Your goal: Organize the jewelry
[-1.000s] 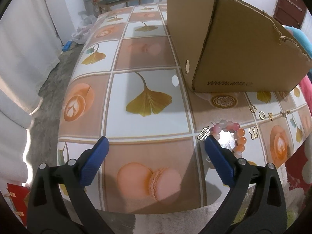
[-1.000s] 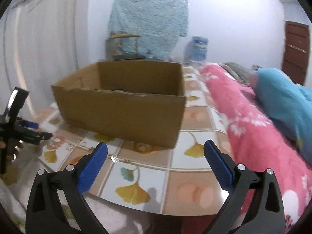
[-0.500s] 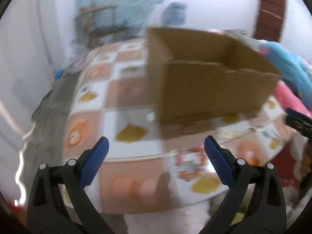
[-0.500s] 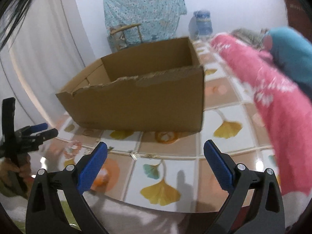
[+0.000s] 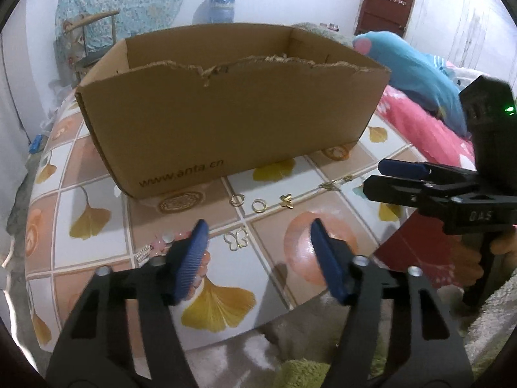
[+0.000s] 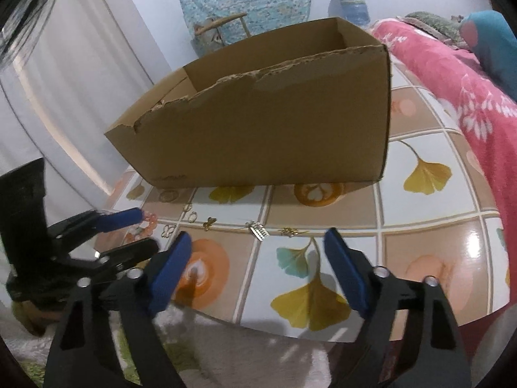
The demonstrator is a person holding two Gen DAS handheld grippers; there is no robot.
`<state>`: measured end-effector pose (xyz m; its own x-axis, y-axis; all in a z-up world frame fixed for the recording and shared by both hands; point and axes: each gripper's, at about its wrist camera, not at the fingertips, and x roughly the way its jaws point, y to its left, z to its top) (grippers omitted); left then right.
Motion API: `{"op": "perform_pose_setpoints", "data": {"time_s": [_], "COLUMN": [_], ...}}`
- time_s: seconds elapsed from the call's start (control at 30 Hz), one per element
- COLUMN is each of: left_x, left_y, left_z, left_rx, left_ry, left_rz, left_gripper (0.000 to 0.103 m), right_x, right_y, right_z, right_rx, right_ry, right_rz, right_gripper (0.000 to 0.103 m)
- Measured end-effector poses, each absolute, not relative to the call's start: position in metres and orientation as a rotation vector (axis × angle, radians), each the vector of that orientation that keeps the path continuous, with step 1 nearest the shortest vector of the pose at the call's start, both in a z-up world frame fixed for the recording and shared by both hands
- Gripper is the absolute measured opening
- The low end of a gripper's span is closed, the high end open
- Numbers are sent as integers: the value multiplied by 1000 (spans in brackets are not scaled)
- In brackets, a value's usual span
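Small jewelry lies on the tiled table [image 5: 97,249] in front of a cardboard box [image 5: 232,113]: two gold rings [image 5: 237,199], a gold butterfly [image 5: 286,200], an outline butterfly [image 5: 237,240] and a silver charm [image 5: 142,253]. A pink bead bracelet [image 5: 161,242] is partly hidden behind a finger. My left gripper [image 5: 258,236] hovers over the outline butterfly, its jaws closing with nothing pressed between them. My right gripper [image 6: 257,242] hangs above the silver charm [image 6: 260,231] and a gold piece [image 6: 289,232]; its jaws are closing and empty.
The box [image 6: 274,135] is open-topped with a torn front rim. A pink bedspread [image 6: 452,80] and a blue plush [image 5: 420,74] border the table on the right. The table's front edge lies just below both grippers, above a fluffy rug [image 6: 258,349].
The left view swung from the table's left side round to face the box front and the jewelry. The right gripper dipped toward the table. Both pairs of jaws have narrowed.
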<state>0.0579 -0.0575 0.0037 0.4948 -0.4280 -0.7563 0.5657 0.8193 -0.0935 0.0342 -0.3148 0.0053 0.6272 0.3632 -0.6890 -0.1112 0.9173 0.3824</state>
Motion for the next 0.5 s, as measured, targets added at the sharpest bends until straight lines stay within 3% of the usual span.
{"op": "perform_pose_setpoints", "data": {"time_s": [0.07,0.27,0.5], "left_x": [58,58,59], "left_y": [-57,-63,-67], "left_z": [2,-1,-9], "left_rx": [172,171,201], "left_ry": [870,877,896], "left_rz": [-626,-657,-663], "left_gripper": [47,33,29], "right_x": [35,40,45], "right_y": [-313,-303,-300], "right_z": [5,0,-5], "right_rx": [325,304,266], "right_ry": [853,877,903], "right_rz": [297,332,329], "right_gripper": [65,40,28]}}
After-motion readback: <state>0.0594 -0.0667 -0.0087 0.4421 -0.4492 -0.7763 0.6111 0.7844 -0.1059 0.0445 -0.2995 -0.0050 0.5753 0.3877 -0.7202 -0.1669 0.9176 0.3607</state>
